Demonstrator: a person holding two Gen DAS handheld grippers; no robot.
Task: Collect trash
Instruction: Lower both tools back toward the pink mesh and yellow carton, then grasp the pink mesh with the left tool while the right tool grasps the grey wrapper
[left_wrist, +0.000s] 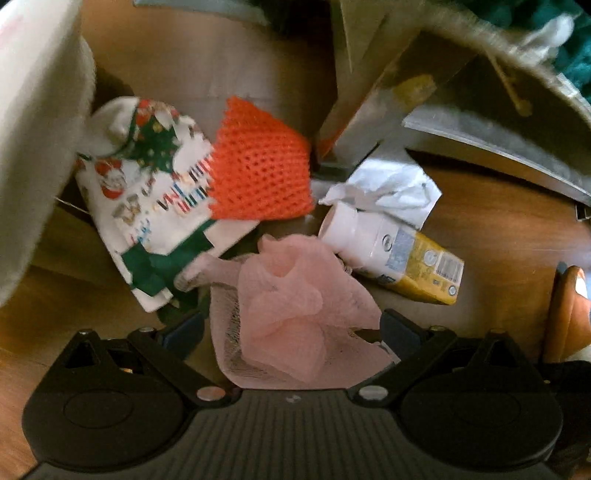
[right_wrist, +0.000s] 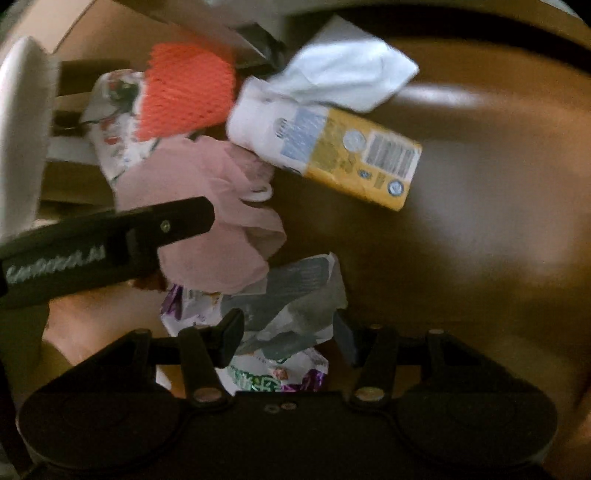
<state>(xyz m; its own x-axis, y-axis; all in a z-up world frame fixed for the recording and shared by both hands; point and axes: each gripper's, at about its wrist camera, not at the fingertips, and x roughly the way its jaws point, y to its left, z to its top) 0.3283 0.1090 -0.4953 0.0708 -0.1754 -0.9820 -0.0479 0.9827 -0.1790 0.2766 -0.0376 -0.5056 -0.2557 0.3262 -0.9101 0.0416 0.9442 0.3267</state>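
Down on the brown tabletop (right_wrist: 480, 166), w/ a heap of rubbish spread toward its far-left part, both tools are busy at once. Left gripper (left_wrist: 291, 328) has its fingers either side of a pink mesh wad (left_wrist: 291, 295); the jaws stand fairly wide, the net bulging between them, and I'd say it is pinched, though the view is blurry so the contact itself isn't crisp. Right gripper (right_wrist: 288, 332) sits around a crumpled silver wrapper (right_wrist: 291, 299) w/ purple-and-green print, jaws close against it, apparently holding it.

Beyond the pink wad lie an orange foam net (left_wrist: 258, 166), a Christmas-print paper bag (left_wrist: 147, 206) partly under it, a white-and-yellow carton (left_wrist: 391, 254) on its side, and a white tissue (left_wrist: 388, 188) touching the carton's white end. Cardboard box (left_wrist: 207, 55) stands behind the heap; whether that's the bin I can't tell.

Step in hand, as I read it: picking up, one piece per tool, approx. early to midway, since at least four pieces wait on the table.

Next move calls for lifting both clear w/o dragging neighbours: the mesh could snag the paper bag just beside it. Light, squashy stuff, so a firm squeeze before raising, then carry to wherever the trash goes, not shown from either view.
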